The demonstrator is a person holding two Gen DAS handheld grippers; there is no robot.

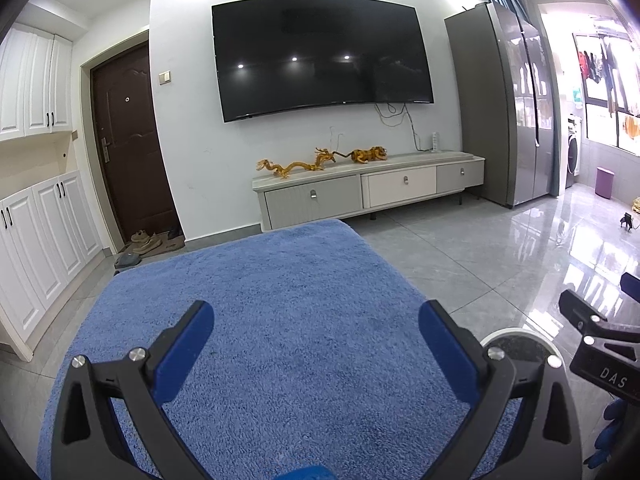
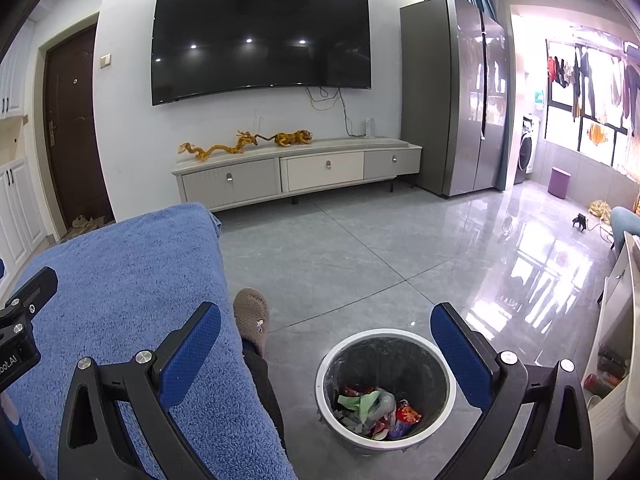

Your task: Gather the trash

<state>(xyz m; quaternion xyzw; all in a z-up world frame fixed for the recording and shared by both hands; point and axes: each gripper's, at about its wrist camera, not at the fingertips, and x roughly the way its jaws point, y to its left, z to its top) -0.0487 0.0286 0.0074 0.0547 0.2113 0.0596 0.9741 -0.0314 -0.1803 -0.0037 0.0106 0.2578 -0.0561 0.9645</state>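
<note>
My right gripper [image 2: 326, 322] is open and empty, held above a round white-rimmed trash bin [image 2: 332, 354] on the grey floor. The bin holds crumpled wrappers and paper scraps [image 2: 374, 412]. My left gripper [image 1: 316, 320] is open and empty over a blue towel-covered surface [image 1: 280, 280] that shows no trash. The bin's rim [image 1: 516, 334] shows at the lower right of the left wrist view, partly hidden by my right gripper's body [image 1: 600, 344]. The blue towel [image 2: 120, 280] also fills the left of the right wrist view.
A slippered foot [image 2: 252, 316] stands between the towel-covered surface and the bin. A TV cabinet [image 2: 296, 172] with dragon figures stands on the far wall under a wall TV [image 2: 260, 36]. A fridge [image 2: 460, 92] is at the right. A white shelf unit [image 2: 616, 320] is at far right.
</note>
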